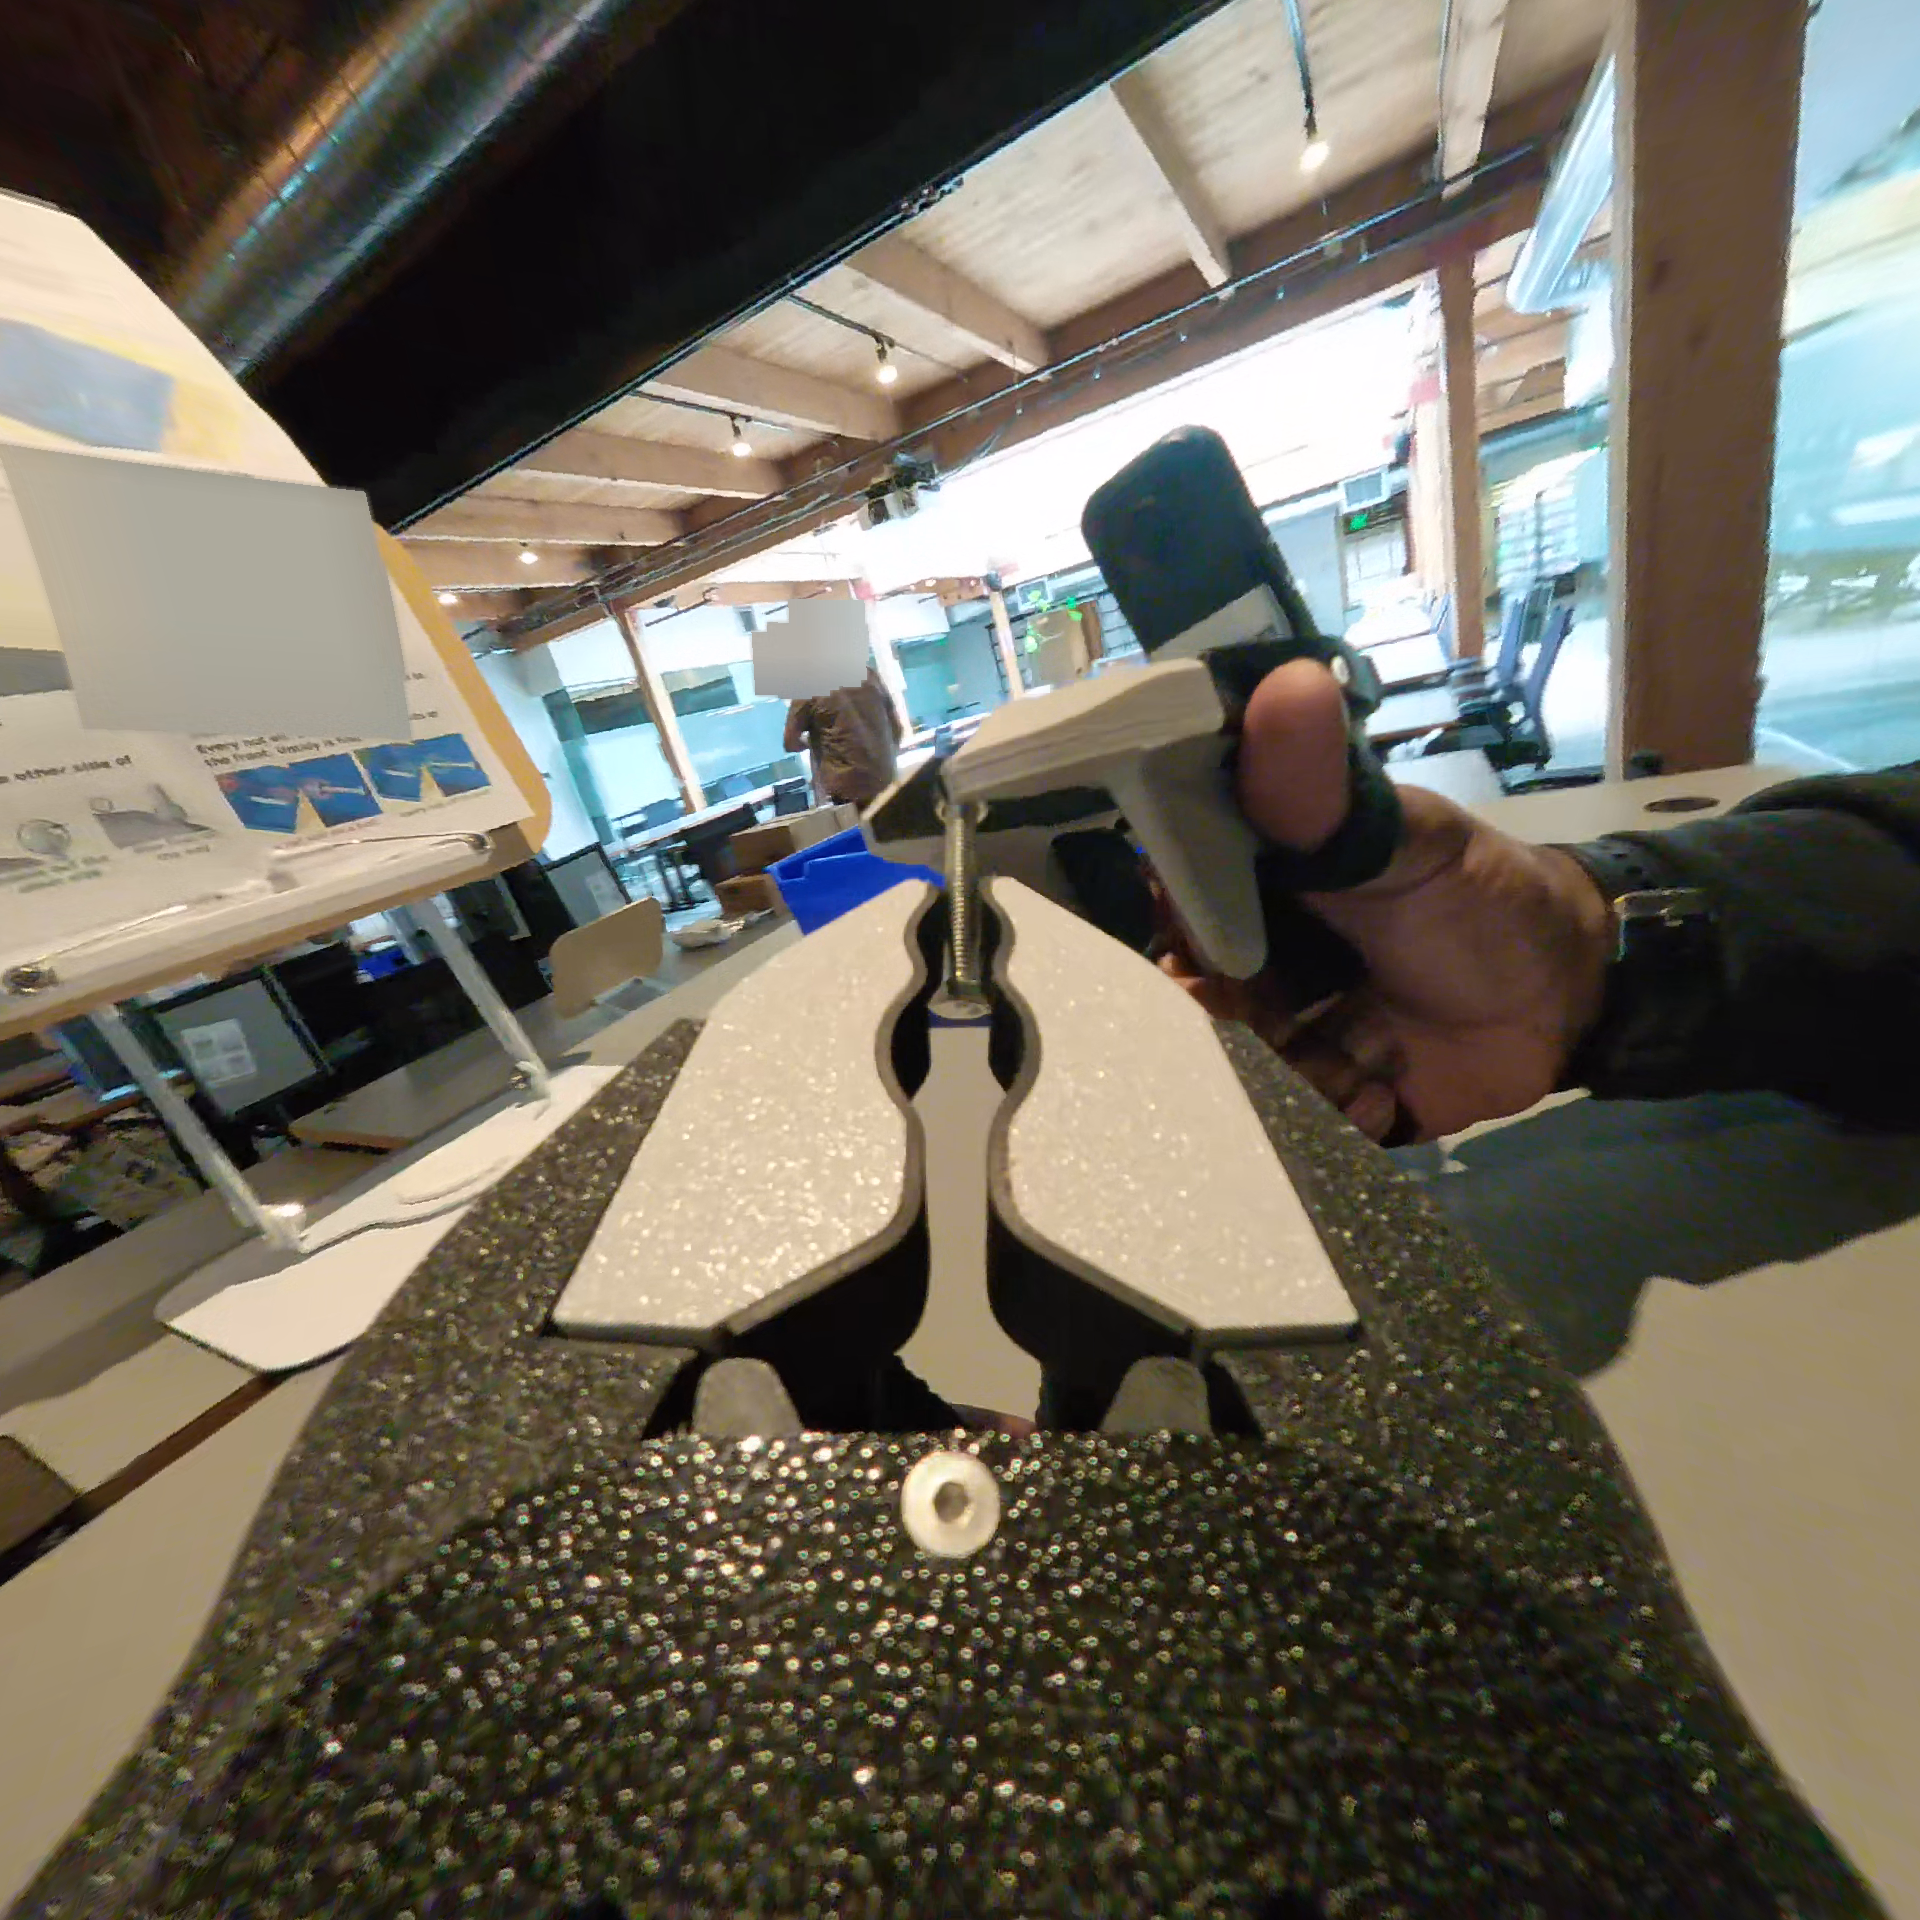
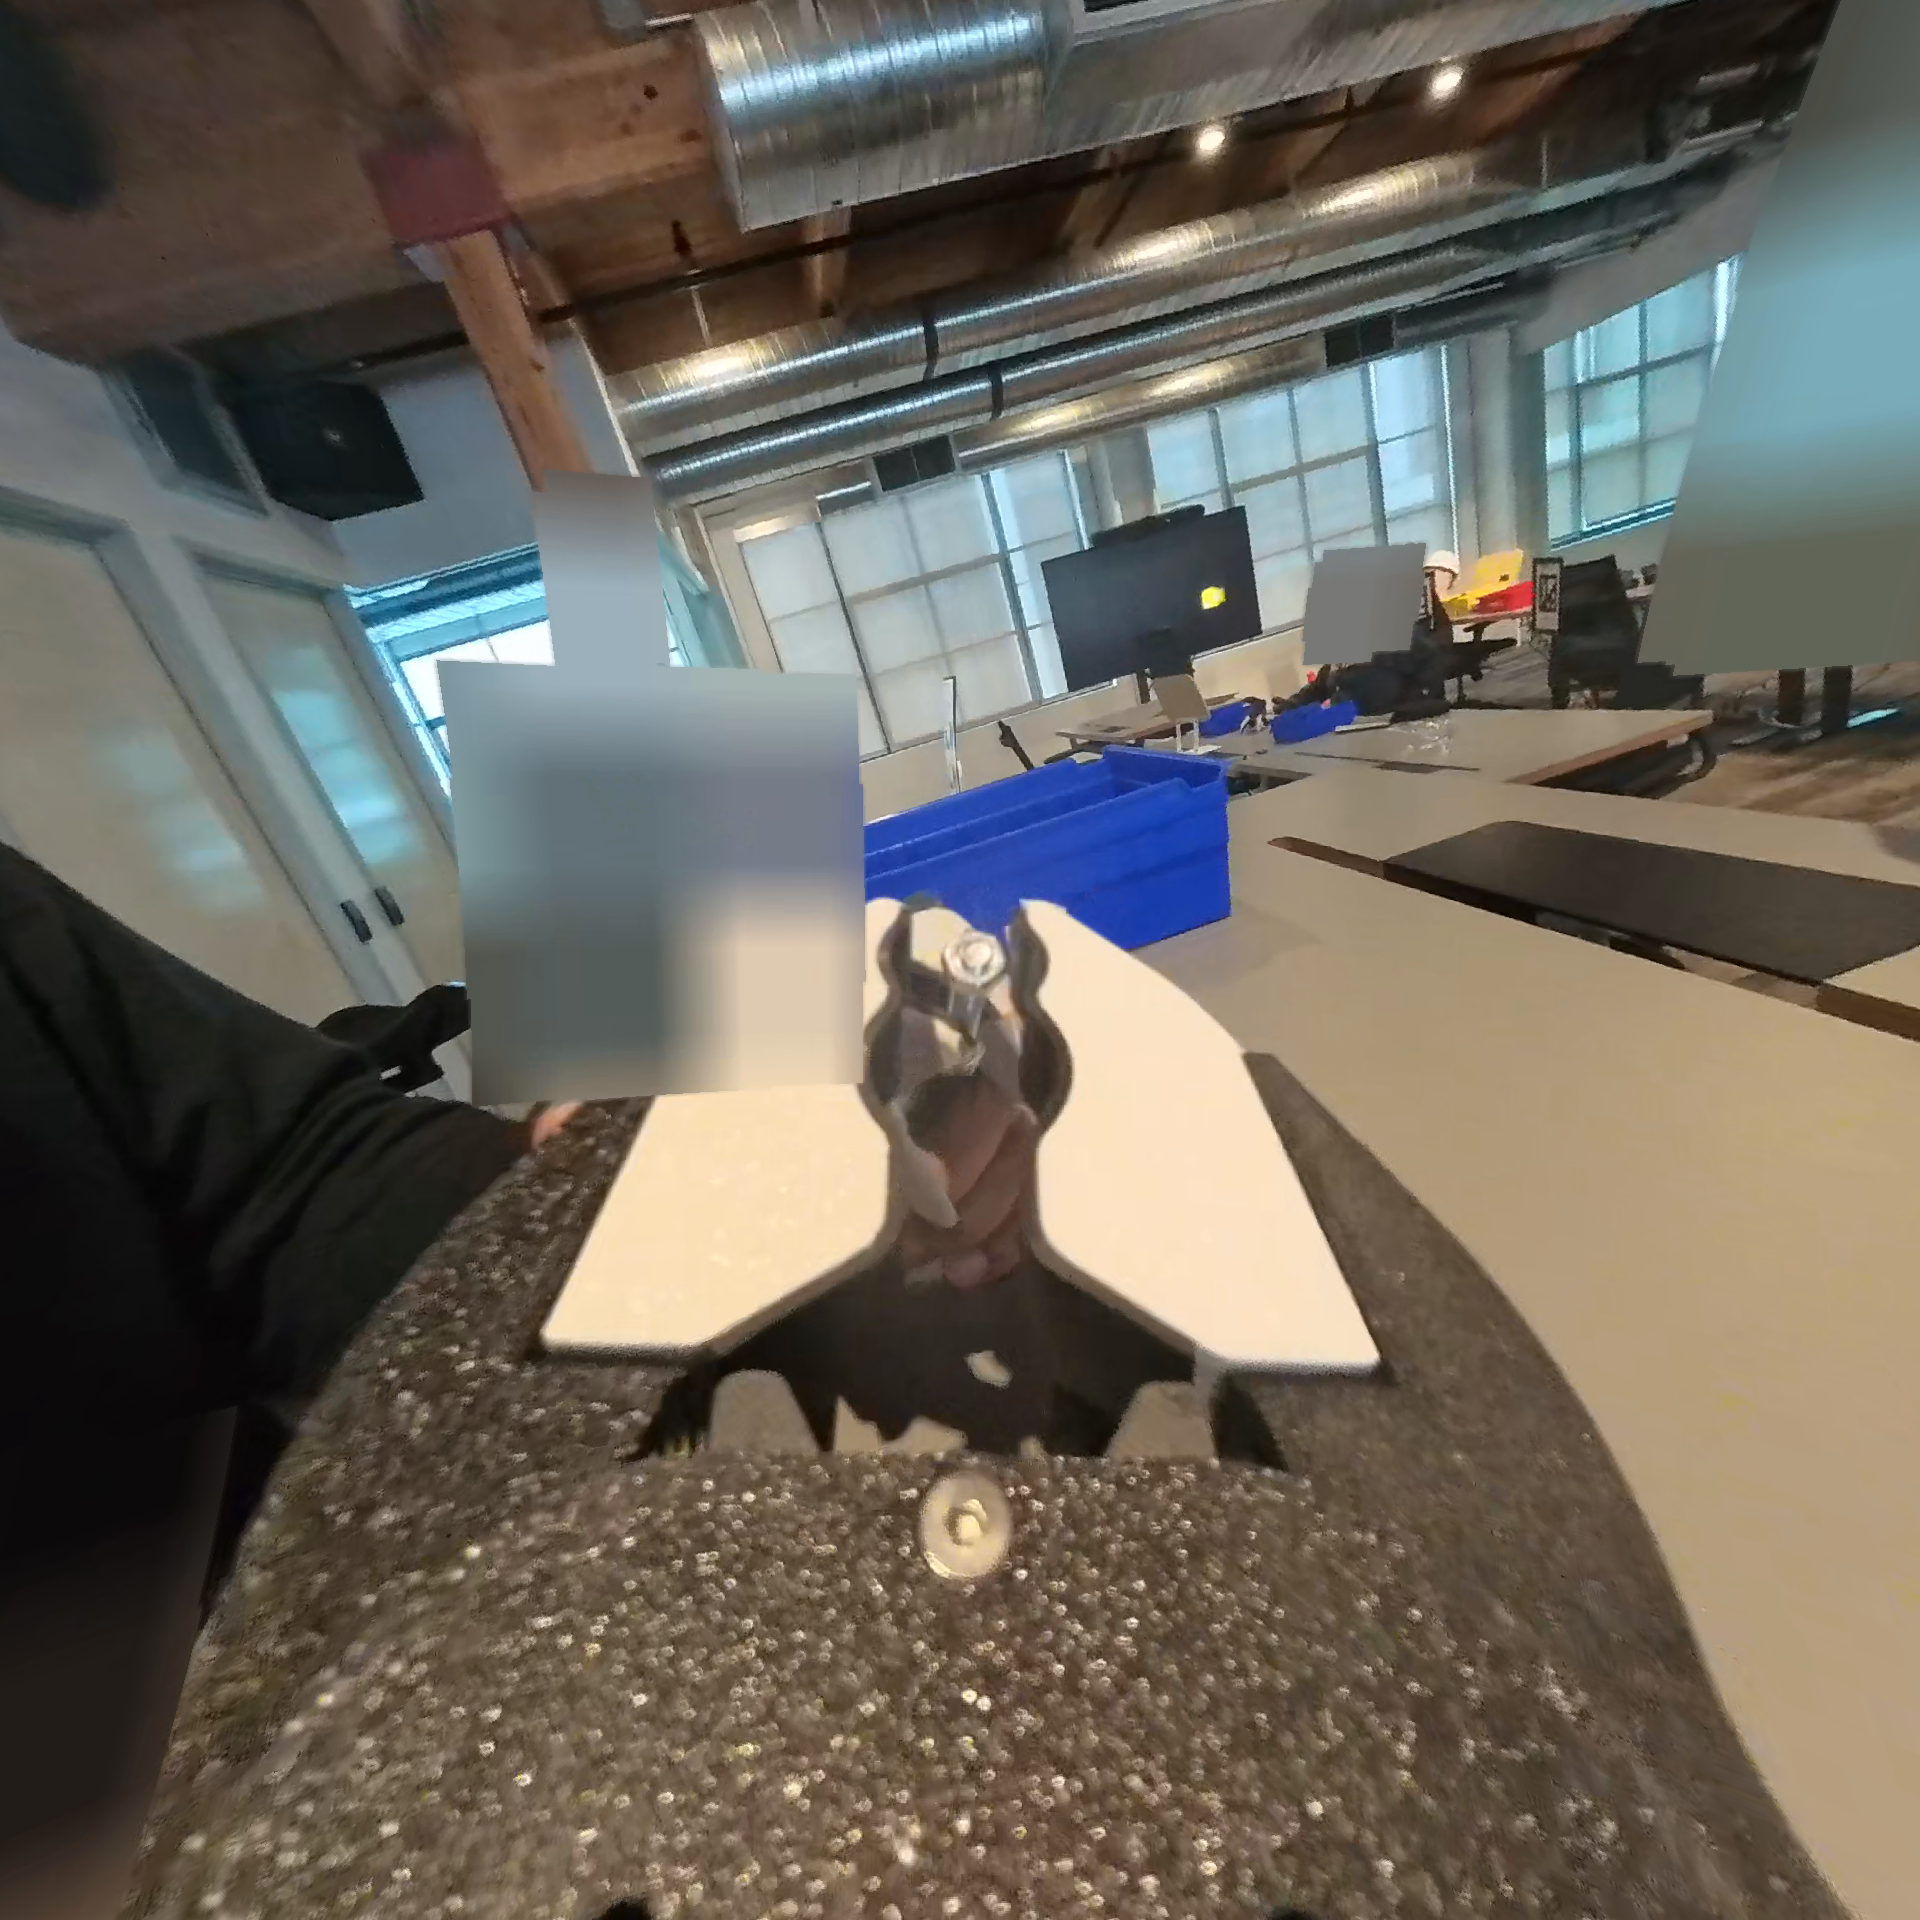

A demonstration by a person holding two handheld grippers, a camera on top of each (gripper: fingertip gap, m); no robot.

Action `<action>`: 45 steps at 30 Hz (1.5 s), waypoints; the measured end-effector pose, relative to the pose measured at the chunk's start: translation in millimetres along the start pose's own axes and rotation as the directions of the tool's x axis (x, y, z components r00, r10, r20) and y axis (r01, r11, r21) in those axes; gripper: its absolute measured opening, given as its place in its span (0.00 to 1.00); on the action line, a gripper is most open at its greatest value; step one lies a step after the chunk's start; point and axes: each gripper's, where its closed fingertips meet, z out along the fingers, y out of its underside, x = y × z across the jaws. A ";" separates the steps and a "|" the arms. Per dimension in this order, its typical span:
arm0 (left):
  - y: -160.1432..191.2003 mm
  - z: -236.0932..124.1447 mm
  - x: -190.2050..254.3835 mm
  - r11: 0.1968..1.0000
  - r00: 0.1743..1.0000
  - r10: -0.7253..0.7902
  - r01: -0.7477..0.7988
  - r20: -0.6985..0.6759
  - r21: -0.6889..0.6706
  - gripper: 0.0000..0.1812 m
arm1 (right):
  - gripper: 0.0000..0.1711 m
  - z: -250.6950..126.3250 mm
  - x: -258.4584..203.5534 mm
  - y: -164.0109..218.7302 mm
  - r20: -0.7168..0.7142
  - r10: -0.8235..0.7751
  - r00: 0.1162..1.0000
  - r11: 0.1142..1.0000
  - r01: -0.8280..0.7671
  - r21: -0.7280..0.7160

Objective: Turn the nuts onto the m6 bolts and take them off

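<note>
The bolt is held upright between the tips of the left tool, its lower end by a nut-like piece just above the desk. The left tool is closed on the lower part of the shank. The right tool is seen from the left wrist view to come in from the right, level, with its tips at the top of the bolt. In the right wrist view the right tool is closed around a small shiny piece, taken to be the nut, at the bolt's upper end; blur leaves it unclear whether the nut or the bolt head is gripped.

The step in hand is judged to be a turn of the nut on the thread; whether on or off cannot be told. The next move calls for the bolt to be kept steady and plumb by the left tool while the right is twisted about the bolt's axis, then released and regripped.

The right hand is wrapped around the handle, thumb forward, wrist straight, sleeve dark. The left tool is pointed forward and slightly upward, low over the desk.
</note>
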 end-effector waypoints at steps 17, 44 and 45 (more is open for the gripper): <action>-25.2 -7.4 9.9 0.860 0.842 -0.457 0.500 -0.285 0.101 0.03 | 0.15 -10.9 -23.7 -15.3 0.157 -0.097 0.983 0.994 0.087 0.066; -17.8 -10.0 35.3 0.755 0.642 -0.595 0.652 -0.484 -0.063 0.03 | 0.06 -12.9 -35.4 4.1 0.272 -0.144 0.951 0.989 0.144 0.020; -18.5 -8.7 31.0 0.791 0.701 -0.554 0.612 -0.449 -0.020 0.03 | 0.08 -12.4 -31.1 1.6 0.243 -0.134 0.961 0.991 0.130 0.030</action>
